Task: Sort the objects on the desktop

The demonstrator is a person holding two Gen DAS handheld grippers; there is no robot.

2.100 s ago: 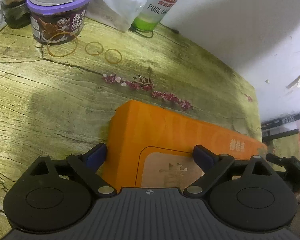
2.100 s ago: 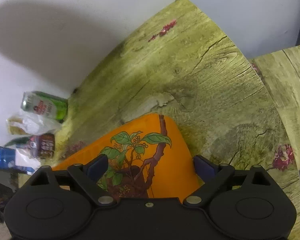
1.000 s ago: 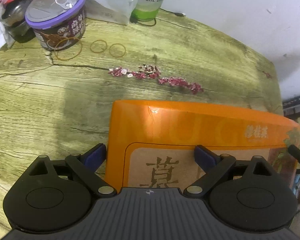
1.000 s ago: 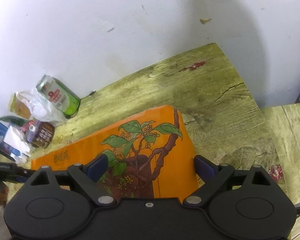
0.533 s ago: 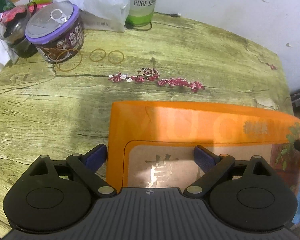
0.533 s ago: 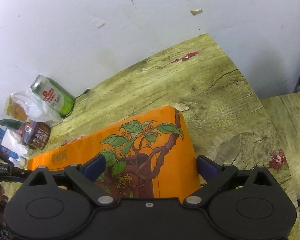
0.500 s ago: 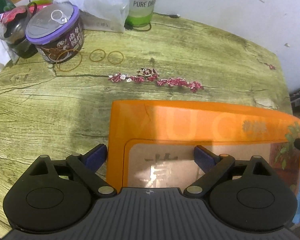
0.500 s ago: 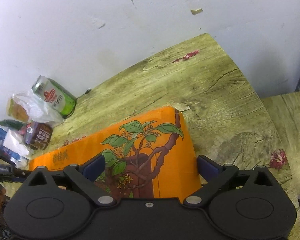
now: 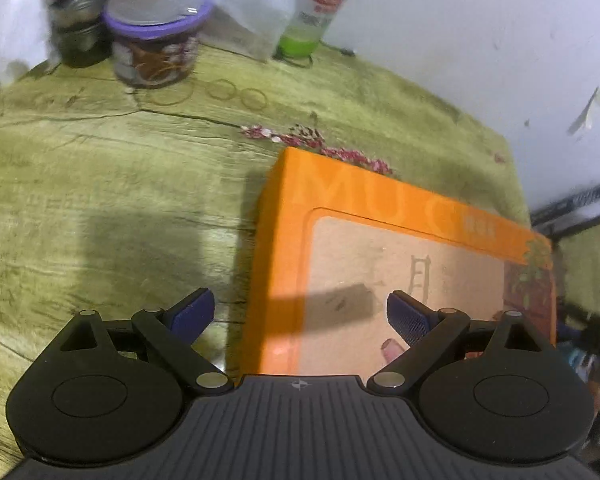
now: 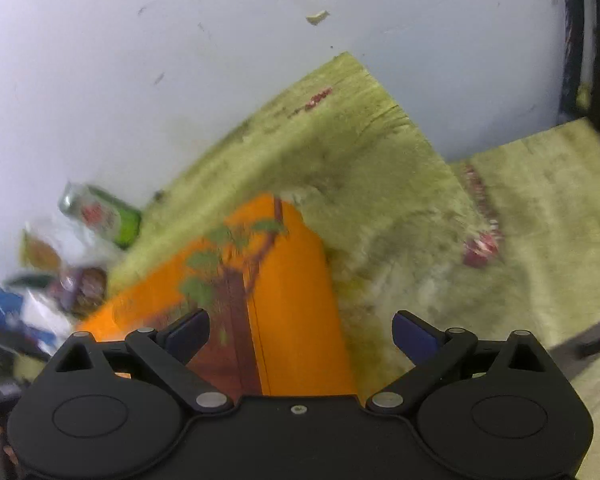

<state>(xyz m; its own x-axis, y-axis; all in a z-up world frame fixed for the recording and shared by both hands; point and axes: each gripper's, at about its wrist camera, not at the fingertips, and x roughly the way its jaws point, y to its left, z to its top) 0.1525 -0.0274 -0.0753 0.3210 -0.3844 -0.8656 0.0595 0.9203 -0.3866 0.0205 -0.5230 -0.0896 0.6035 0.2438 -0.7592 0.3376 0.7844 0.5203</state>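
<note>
Orange box flat on desk, long axis spanning both hands; left gripper and right gripper fingers spread wide, astride opposite ends, gripping nothing

The tabletop was green-yellow wood grain with printed pink blossoms. A flat orange box lay on it. At the far edge stood a purple-lidded jar, a dark jar, a green can and a plastic bag; rubber bands lay nearby.
</note>
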